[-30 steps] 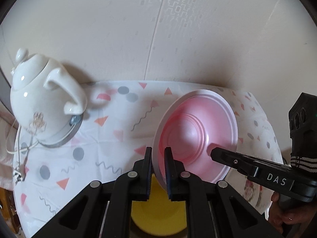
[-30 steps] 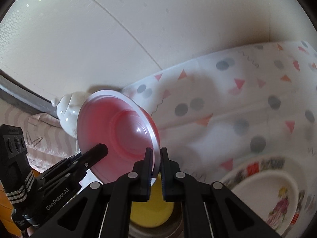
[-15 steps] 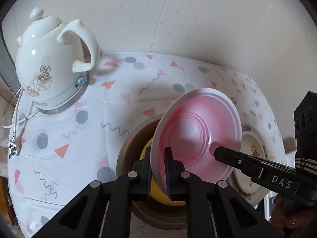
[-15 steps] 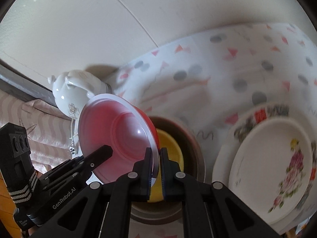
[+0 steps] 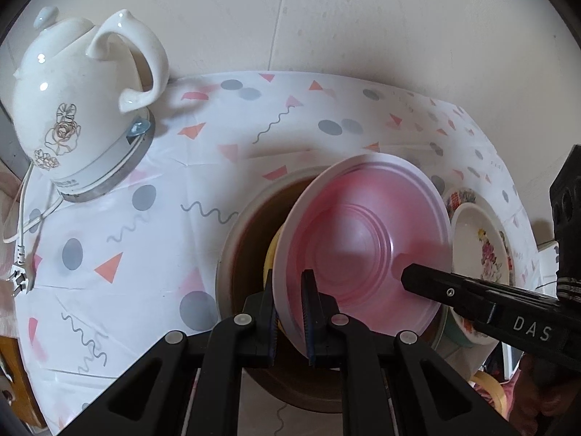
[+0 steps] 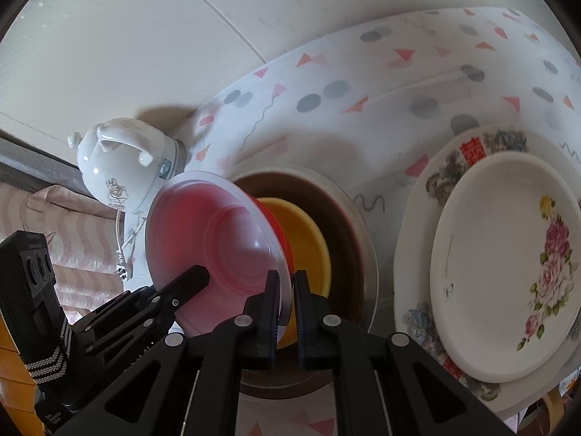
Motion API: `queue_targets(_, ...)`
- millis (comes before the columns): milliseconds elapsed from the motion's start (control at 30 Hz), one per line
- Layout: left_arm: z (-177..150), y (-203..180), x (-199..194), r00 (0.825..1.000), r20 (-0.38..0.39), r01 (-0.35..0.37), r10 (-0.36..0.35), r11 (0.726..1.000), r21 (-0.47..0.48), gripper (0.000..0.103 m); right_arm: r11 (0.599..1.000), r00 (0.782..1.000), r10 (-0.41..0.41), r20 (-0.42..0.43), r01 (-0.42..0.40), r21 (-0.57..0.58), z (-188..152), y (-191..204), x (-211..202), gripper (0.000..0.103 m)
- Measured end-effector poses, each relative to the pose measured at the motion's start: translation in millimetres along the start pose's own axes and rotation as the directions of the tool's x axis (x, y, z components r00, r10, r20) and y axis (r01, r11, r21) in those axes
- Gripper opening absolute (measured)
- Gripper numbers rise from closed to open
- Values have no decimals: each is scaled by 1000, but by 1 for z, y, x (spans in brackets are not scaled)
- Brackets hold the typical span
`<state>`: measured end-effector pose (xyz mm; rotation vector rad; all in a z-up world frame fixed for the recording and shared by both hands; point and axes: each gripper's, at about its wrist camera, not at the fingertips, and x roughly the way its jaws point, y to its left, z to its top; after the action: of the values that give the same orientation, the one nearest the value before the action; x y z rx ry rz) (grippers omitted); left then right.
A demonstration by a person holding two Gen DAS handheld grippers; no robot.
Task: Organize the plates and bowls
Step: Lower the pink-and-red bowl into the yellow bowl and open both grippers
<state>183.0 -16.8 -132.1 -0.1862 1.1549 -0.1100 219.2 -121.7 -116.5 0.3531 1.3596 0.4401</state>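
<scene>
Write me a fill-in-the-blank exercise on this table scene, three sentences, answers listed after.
1. Both grippers clamp the rim of the ____ bowl, held tilted.
2. Inside the brown bowl beneath it sits a ____ bowl.
3. The white kettle stands against the ____.

Answers: pink; yellow; wall

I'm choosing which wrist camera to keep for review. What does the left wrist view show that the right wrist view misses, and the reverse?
Left wrist only: the right tool's "DAS" lettering and the kettle's full floral side. Right wrist only: the whole floral plate stacked on a larger patterned plate, and the striped pink fabric. Both: the pink bowl gripped by both tools over the yellow bowl in the brown bowl.
</scene>
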Motion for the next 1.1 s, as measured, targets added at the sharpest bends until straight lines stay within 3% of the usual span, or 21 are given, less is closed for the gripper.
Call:
queue_targets(367, 1, -3, 4, 1000, 5, -7, 7, 1000, 18, 12, 999, 1000, -12, -9, 13, 31, -3, -3, 7, 8)
queue_targets(1100, 2, 13, -20, 996, 88, -11, 16, 999, -51, 12, 999, 999, -20, 36, 19, 37, 7, -1, -1, 8)
